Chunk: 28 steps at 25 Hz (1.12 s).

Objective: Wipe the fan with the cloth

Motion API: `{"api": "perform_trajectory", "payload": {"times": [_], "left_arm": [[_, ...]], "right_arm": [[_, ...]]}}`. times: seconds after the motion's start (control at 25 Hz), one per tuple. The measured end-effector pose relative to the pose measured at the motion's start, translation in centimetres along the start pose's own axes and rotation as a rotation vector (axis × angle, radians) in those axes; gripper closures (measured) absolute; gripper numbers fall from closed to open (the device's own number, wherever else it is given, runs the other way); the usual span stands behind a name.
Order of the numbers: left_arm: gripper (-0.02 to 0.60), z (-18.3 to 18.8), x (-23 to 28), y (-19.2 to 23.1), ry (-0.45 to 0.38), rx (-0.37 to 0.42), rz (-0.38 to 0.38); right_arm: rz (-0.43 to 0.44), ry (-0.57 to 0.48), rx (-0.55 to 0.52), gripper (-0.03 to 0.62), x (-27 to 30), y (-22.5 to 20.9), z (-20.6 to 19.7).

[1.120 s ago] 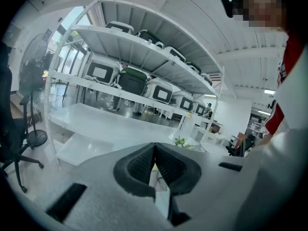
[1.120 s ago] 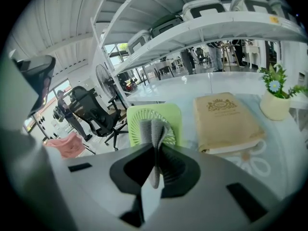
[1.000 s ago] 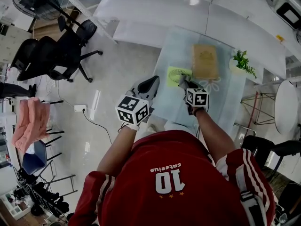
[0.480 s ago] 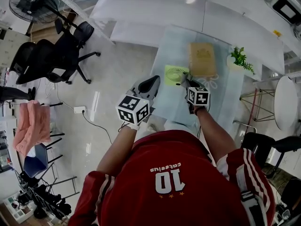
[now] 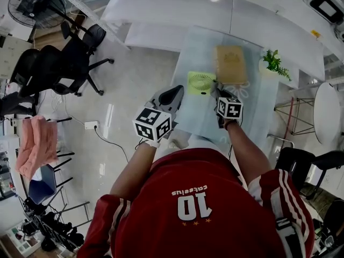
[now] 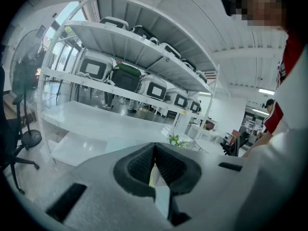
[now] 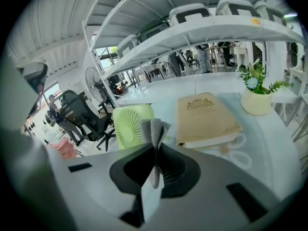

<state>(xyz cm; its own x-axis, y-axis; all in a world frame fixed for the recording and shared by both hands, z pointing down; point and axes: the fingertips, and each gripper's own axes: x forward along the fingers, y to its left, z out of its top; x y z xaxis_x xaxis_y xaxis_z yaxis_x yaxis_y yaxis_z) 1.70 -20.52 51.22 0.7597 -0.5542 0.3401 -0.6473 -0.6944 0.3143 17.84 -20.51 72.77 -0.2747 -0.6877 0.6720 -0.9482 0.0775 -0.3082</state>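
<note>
Green fan [image 5: 202, 83], one, upper centre on counter [image 5: 196, 114]. One grey cloth [image 7: 153, 129], pinched by right gripper [image 7: 155, 153] fingers. Left gripper [image 6: 154, 153] fingers closed, empty.

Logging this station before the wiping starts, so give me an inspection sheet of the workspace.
Surface: glass table, mostly bare.
Job's things: green fan on the table; grey cloth in the right gripper.
Clutter: tan book beside the fan; potted plant.
Grippers: left gripper shut, empty, near the table's left edge; right gripper shut on the cloth, beside the fan.
Cables: black cable from a white socket block; white loops by the book, perhaps a cord.
Surroundings: office chairs, pedestal fan, shelving with cases.
</note>
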Motion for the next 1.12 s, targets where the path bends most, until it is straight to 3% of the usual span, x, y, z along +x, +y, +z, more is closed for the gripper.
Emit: {"api": "perform_trajectory", "payload": {"times": [0.8,1.12], "left_arm": [[0.577,-1.8,-2.9,-1.2,0.005,-0.012,-0.037],[0.577,-3.2,-5.5,-0.1,0.006,-0.033,-0.004]], "right_arm": [[-0.050,-0.005,0.020,0.571,-2.8,1.1,-2.6],[-0.032,0.008,0.010,0.571,-2.7,3.4,-4.1]]}}
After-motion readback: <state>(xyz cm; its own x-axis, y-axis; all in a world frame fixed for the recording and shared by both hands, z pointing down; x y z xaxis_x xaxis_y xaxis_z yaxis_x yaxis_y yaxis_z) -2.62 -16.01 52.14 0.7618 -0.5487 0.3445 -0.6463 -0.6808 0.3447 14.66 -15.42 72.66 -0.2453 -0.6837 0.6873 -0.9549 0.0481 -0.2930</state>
